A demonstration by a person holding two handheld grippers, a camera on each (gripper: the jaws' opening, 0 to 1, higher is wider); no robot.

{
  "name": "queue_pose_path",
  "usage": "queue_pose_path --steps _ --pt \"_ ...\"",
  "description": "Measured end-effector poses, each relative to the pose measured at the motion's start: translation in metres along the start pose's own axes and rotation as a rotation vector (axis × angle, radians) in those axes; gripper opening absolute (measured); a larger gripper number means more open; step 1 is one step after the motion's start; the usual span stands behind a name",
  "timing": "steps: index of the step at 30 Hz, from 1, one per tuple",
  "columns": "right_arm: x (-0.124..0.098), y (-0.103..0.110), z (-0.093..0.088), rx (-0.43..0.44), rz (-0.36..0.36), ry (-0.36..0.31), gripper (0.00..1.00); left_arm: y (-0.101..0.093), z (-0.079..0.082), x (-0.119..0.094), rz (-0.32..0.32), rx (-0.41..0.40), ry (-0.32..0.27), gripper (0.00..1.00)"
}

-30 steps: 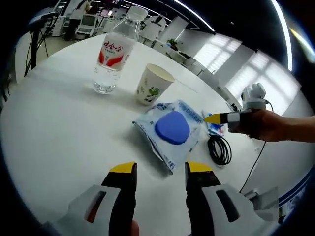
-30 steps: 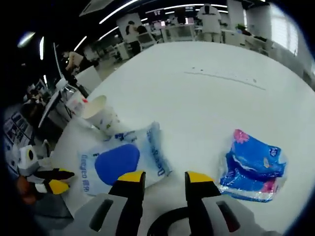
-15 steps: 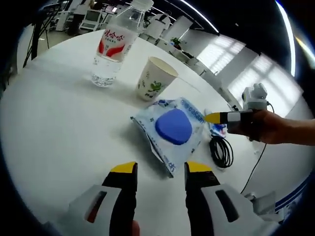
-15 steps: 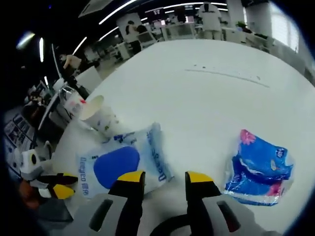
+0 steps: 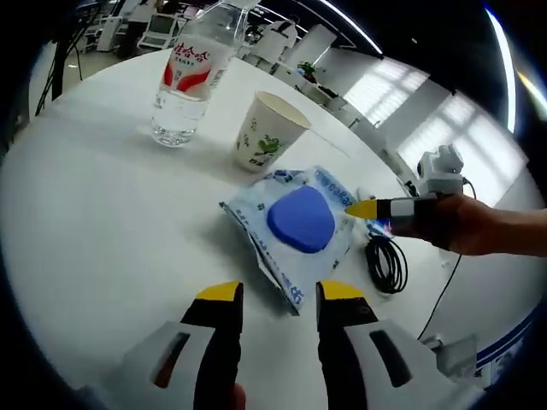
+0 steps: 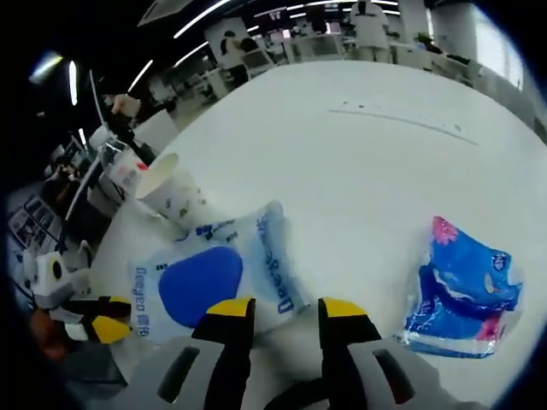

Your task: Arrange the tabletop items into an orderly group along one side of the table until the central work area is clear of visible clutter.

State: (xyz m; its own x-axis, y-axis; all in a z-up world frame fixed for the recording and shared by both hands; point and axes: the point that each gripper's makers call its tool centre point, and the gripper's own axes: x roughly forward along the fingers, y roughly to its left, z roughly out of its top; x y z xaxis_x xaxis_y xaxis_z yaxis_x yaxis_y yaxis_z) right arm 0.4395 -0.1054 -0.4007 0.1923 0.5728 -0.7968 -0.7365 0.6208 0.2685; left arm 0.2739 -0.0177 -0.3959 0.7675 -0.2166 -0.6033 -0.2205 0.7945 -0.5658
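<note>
An open-plan office is shown. Beyond the far edge of the broad white surface (image 6: 385, 162), rows of white desks with monitors (image 5: 158, 30) are seen, and people (image 6: 369, 21) are seen standing among further desks there. Long strip lights (image 6: 248, 10) are hung across a dark ceiling above the surface. To one side of the surface, large bright windows (image 5: 427, 128) are seen, with a potted plant (image 5: 301, 75) set near them.

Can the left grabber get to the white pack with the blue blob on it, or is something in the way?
Probably yes. The left gripper is open and aimed at the pack, which lies flat just past its tips on the table. Nothing sits between them. The cup and bottle stand farther back.
</note>
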Motion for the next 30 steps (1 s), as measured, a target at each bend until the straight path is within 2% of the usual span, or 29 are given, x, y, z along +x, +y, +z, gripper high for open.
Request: queue_pose_path --steps 5,8,10,11,13,18,23,27,30 --pt "0.004 -0.002 0.002 0.007 0.007 -0.007 0.22 0.000 -0.001 0.004 -0.002 -0.002 0.003 0.28" --pt "0.004 -0.008 0.004 0.012 0.003 -0.021 0.11 -0.004 -0.002 0.006 -0.005 -0.016 0.010 0.24" --pt "0.003 -0.008 0.003 0.022 0.010 -0.029 0.07 -0.005 -0.002 0.007 -0.002 -0.012 0.015 0.19" --pt "0.001 -0.007 0.003 0.023 0.016 -0.037 0.06 -0.005 -0.003 0.008 -0.002 -0.008 0.019 0.16" --pt "-0.004 -0.004 0.002 0.022 0.017 -0.048 0.04 -0.006 -0.003 0.007 0.001 -0.007 0.021 0.01" --pt "-0.005 -0.011 0.007 0.025 0.036 -0.073 0.02 -0.007 -0.005 0.004 0.000 -0.004 0.030 0.00" --pt "-0.010 -0.013 -0.001 0.039 0.045 -0.097 0.01 -0.003 -0.004 0.005 0.007 0.013 0.031 0.00" --pt "-0.019 -0.010 -0.015 0.049 0.047 -0.103 0.01 -0.006 -0.001 -0.001 0.009 0.031 0.023 0.00" --pt "-0.029 -0.005 -0.021 0.073 0.048 -0.133 0.00 -0.007 0.000 -0.004 0.010 0.038 0.020 0.00"
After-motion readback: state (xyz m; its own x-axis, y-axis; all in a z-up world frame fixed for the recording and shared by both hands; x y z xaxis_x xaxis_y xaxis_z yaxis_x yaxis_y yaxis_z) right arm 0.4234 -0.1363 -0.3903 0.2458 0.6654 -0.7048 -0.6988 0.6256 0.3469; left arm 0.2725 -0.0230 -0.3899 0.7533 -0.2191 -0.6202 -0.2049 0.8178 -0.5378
